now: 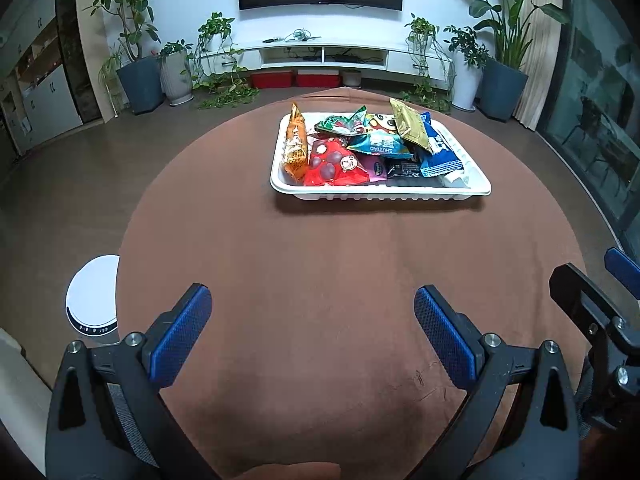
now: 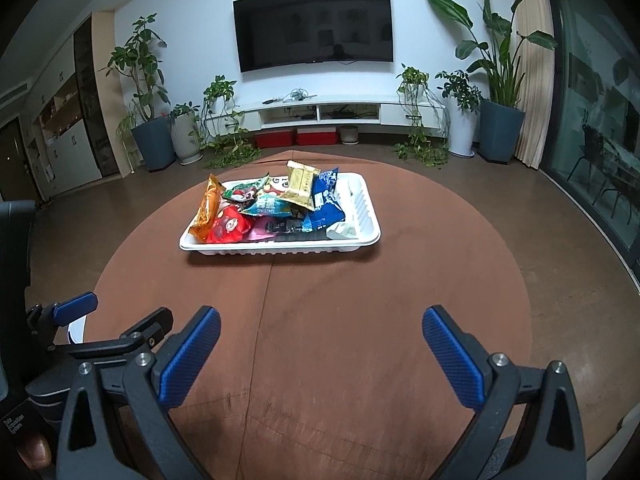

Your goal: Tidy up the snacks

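A white ribbed tray (image 1: pixel 384 194) (image 2: pixel 280 246) sits on the far half of a round brown table (image 1: pixel 320 264) (image 2: pixel 320 300). Several snack packets are heaped in it: an orange one (image 1: pixel 295 144) (image 2: pixel 208 208) standing at the left, a red one (image 1: pixel 334 164) (image 2: pixel 228 228), a gold one (image 1: pixel 408 124) (image 2: pixel 302 186) and a blue one (image 1: pixel 438 148) (image 2: pixel 326 204) at the right. My left gripper (image 1: pixel 313 312) is open over the near table, nothing between its blue pads. My right gripper (image 2: pixel 322 334) is open too, beside the left one and well short of the tray.
The right gripper's fingers (image 1: pixel 600 300) show at the left wrist view's right edge, the left gripper's (image 2: pixel 100 328) at the other view's left. A white round device (image 1: pixel 94 296) stands below the table's left rim. Potted plants, a TV (image 2: pixel 314 26) and a low cabinet line the far wall.
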Tool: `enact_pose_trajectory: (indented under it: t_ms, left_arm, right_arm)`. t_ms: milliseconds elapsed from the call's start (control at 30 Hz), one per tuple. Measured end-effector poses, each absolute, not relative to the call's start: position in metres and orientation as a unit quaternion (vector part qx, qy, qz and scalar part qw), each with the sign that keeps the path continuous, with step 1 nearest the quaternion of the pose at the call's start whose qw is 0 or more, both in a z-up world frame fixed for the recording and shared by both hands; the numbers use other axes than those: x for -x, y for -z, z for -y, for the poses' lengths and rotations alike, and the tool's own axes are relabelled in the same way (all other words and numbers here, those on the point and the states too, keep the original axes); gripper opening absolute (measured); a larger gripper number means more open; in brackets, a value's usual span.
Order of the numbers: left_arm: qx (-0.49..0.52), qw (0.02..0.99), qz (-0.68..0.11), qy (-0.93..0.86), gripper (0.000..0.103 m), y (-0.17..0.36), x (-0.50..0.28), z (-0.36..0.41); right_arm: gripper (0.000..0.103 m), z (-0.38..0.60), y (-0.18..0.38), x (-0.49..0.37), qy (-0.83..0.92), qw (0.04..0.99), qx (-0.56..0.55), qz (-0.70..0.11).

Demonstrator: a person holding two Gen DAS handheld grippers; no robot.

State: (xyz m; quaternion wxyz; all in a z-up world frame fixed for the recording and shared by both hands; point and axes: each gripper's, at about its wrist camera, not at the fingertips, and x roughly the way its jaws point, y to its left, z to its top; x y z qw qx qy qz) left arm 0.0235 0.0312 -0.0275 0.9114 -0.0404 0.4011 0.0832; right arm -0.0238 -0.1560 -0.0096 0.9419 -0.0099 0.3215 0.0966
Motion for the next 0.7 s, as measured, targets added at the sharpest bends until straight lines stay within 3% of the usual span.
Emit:
enact_pose_trajectory:
  t_ms: [700]
  left_arm:
    - [0.037, 0.91, -0.402, -0.092, 0.103, 0.0299, -0.0231, -0.032]
  right_arm:
    - [0.103, 0.1551, 0.0174, 0.0235, -0.098, 0.939, 0.011, -0.329]
